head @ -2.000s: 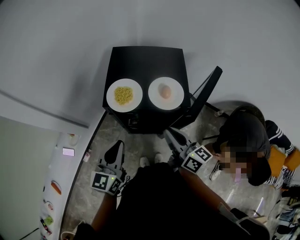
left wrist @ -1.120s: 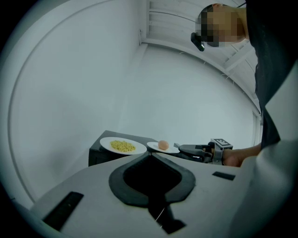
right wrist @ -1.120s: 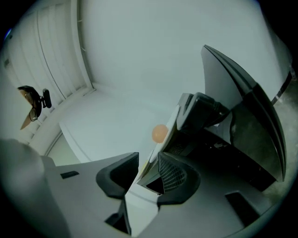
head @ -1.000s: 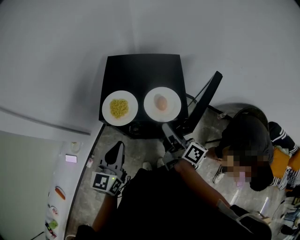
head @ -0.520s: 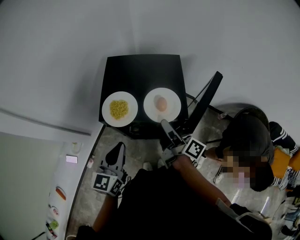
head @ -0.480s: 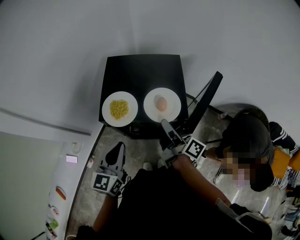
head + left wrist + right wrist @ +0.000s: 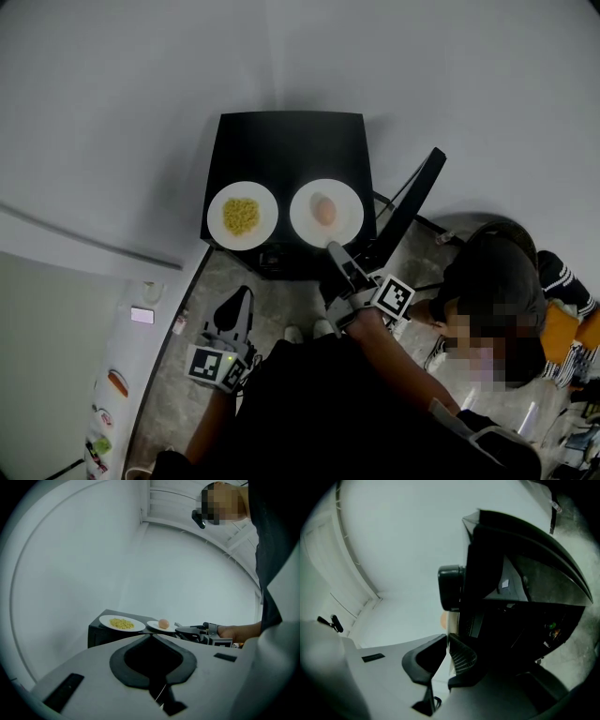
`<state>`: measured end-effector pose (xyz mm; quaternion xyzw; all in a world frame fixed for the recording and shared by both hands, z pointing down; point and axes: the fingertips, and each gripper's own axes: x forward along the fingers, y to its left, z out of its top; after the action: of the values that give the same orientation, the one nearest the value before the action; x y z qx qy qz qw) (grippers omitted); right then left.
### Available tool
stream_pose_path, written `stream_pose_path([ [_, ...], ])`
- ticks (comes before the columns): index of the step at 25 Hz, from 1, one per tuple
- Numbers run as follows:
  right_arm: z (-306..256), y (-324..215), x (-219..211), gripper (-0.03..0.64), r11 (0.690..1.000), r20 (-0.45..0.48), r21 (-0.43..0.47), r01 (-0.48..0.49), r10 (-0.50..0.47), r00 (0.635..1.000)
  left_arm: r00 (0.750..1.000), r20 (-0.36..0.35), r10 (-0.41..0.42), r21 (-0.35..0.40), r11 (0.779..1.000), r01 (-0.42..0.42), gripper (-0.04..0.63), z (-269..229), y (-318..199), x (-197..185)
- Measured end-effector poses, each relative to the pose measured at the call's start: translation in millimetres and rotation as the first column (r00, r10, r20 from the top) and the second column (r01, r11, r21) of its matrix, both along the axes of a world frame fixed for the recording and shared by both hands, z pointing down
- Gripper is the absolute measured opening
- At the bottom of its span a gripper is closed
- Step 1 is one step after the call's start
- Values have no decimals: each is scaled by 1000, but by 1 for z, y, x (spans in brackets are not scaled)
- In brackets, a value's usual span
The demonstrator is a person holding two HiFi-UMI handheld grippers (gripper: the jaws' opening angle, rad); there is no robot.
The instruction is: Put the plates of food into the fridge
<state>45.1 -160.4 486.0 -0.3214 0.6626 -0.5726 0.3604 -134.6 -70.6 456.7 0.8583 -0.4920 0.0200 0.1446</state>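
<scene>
The egg plate lies flat at the table edge, its rim pinched by the right gripper, whose jaws have just closed; the left gripper jaws are pressed together.

The left hand-held gripper hung at seven o'clock in the head view, pointing toward twelve, its jaws shut together with nothing between them. The right hand-held gripper, near centre and turned on its side, had just been closing its jaws onto the rim of a plate.

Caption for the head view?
Jaws just closed, the right gripper pinches the egg plate at its rim on the black table; left gripper hangs shut.
</scene>
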Motion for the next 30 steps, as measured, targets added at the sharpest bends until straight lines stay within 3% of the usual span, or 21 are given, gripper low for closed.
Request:
stream_pose_path([
  [15, -2, 38, 7, 34, 999, 133, -15, 33, -31, 991, 1000, -6, 9, 18, 1000, -9, 29, -3, 20, 10],
  [30, -1, 97, -6, 34, 989, 108, 16, 146, -147, 983, 1000, -19, 6, -13, 1000, -6, 29, 3, 45, 12],
])
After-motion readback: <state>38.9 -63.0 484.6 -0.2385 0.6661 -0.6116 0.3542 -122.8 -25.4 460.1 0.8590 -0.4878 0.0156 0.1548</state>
